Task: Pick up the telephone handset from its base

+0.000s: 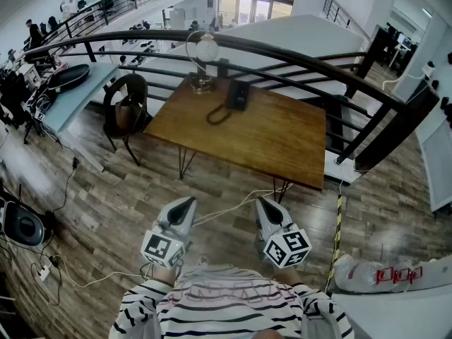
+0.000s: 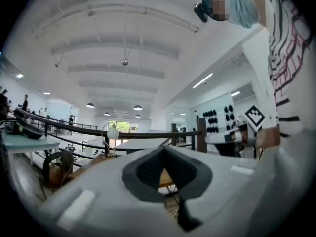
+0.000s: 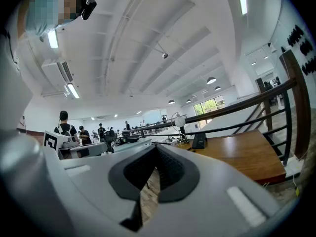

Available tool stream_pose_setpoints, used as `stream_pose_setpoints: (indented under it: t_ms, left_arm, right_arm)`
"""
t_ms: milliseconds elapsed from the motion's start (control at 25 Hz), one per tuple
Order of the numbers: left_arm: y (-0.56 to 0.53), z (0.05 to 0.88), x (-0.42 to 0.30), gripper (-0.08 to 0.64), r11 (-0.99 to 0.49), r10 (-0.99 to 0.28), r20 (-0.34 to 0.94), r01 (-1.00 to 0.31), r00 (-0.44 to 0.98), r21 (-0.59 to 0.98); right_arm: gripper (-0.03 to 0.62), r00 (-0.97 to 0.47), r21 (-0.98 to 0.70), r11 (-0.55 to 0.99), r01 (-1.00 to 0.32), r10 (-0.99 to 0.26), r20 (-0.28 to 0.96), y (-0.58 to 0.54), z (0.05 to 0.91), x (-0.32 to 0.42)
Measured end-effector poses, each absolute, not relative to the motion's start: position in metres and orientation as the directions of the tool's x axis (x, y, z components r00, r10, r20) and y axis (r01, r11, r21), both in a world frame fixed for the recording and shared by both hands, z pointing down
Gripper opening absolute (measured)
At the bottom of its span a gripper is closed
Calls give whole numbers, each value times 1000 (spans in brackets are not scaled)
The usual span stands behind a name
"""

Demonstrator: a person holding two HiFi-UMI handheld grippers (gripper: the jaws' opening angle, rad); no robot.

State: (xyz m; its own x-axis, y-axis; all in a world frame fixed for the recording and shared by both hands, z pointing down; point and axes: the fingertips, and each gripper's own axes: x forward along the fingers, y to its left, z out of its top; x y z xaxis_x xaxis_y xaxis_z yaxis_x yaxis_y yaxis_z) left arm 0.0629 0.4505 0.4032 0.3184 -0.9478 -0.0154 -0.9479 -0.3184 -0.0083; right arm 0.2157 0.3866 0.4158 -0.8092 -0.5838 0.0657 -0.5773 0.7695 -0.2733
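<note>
Nothing is done yet: left hand-held gripper [image 1: 186, 205] and right hand-held gripper [image 1: 263, 205], both pressed together and empty, hang well short of the desk [image 1: 275, 143], the telephone handset [image 1: 238, 94] untouched near its far edge.

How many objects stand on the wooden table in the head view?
2: a black telephone near the far edge, and a round white lamp left of it at the far corner. Smaller things may be hidden.
</note>
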Motion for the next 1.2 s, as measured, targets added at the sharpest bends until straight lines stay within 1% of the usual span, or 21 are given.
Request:
stream_pose_setpoints:
  t_ms: [320, 440, 520, 560, 640, 680, 720, 760, 880, 960, 1200]
  left_arm:
    - [450, 414, 75, 3, -305, -952, -31, -952, 305, 2]
    - [445, 417, 73, 5, -300, -953, -37, -954, 300, 8]
    - [440, 420, 70, 5, -305, -952, -37, -952, 304, 13]
    - [437, 421, 68, 5, -312, -950, -35, -950, 311, 19]
    - [429, 424, 63, 5, -326, -945, -31, -945, 325, 31]
    - [424, 425, 58, 13, -333, -943, -29, -942, 332, 36]
    - [418, 426, 53, 63, -340, -940, -27, -940, 339, 41]
    - [412, 426, 48, 81, -347, -938, -24, -937, 346, 45]
    - [392, 427, 29, 86, -373, -928, -9, -926, 373, 53]
    - [377, 427, 13, 103, -391, -920, -3, -919, 391, 56]
    - [326, 428, -38, 137, -448, -893, 7, -891, 450, 72]
  right_arm:
    - [2, -829, -265, 794, -547, -558, 38, 385, 421, 223]
    - [3, -823, -239, 796, -557, -567, 31, 380, 422, 221]
    - [63, -820, -226, 796, -562, -571, 30, 375, 423, 217]
    - [75, -819, -223, 794, -565, -574, 31, 372, 424, 215]
    - [77, -813, -220, 789, -574, -581, 35, 363, 425, 209]
    - [81, -809, -218, 785, -579, -586, 37, 358, 425, 204]
    - [86, -805, -216, 781, -585, -592, 38, 353, 425, 200]
    - [94, -800, -214, 776, -593, -599, 41, 347, 424, 194]
    - [104, -783, -214, 759, -615, -620, 49, 330, 423, 175]
    - [124, -774, -216, 750, -626, -630, 55, 317, 424, 159]
    - [155, -742, -222, 714, -664, -667, 70, 275, 425, 106]
